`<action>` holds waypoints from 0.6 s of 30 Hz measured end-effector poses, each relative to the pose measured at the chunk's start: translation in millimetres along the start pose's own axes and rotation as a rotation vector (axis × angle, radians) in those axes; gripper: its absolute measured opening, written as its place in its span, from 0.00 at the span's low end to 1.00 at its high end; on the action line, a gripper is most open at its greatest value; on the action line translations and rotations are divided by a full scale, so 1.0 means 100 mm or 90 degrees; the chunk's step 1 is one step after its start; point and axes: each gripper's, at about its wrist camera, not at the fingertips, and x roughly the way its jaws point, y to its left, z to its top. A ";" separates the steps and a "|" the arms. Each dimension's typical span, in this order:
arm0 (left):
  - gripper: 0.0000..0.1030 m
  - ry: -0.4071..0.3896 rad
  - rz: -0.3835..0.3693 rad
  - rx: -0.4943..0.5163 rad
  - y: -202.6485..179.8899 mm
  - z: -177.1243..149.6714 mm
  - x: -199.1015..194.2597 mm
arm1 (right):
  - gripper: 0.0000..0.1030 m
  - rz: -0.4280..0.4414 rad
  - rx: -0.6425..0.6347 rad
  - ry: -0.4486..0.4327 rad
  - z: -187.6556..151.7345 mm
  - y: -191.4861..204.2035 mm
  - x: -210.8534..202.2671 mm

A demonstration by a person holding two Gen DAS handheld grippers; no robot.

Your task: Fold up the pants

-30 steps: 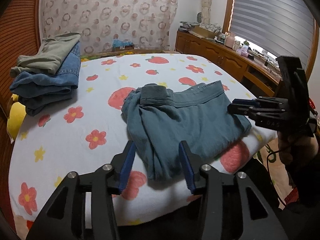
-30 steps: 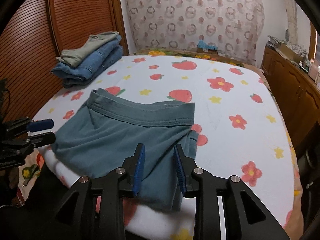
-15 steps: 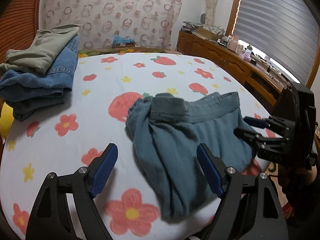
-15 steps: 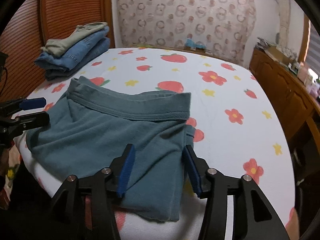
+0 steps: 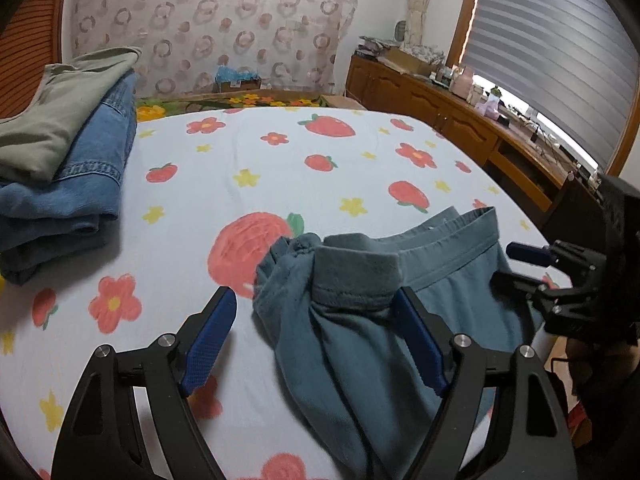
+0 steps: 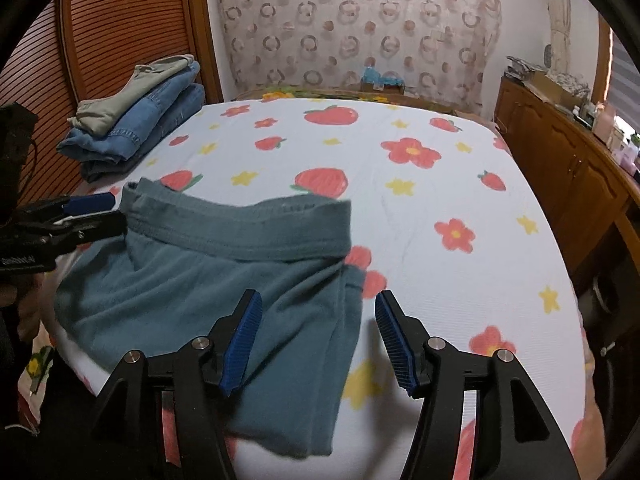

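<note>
My left gripper [image 5: 316, 340] and right gripper [image 6: 320, 344], jaws just spread wide, hover empty over the teal pants [image 6: 224, 280], bunched at six o'clock on the strawberry sheet [image 6: 440, 184]. One fold looks done; next I must re-grip the rumpled waistband [image 5: 356, 276] at twelve o'clock.

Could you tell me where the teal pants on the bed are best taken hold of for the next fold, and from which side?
Probably the waistband of the teal pants: it is the thickest, straightest edge, lying across the far side. Bring each open tool, left tool and right tool, down from the near side onto its own end of the band. The left end is bunched, so pinch all layers there.
</note>
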 end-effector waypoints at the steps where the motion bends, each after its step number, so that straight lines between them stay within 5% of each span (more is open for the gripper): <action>1: 0.79 0.003 -0.002 -0.002 0.01 0.00 0.02 | 0.59 0.003 0.001 0.000 0.01 -0.02 0.01; 10: 0.79 0.033 -0.010 -0.007 0.11 0.03 0.20 | 0.59 0.009 -0.018 0.008 0.03 -0.03 0.14; 15: 0.79 0.031 -0.010 0.003 0.11 0.04 0.21 | 0.49 0.025 -0.021 0.010 0.03 -0.01 0.16; 18: 0.62 0.027 -0.030 0.009 0.10 0.03 0.20 | 0.36 0.034 -0.023 0.006 0.03 0.00 0.17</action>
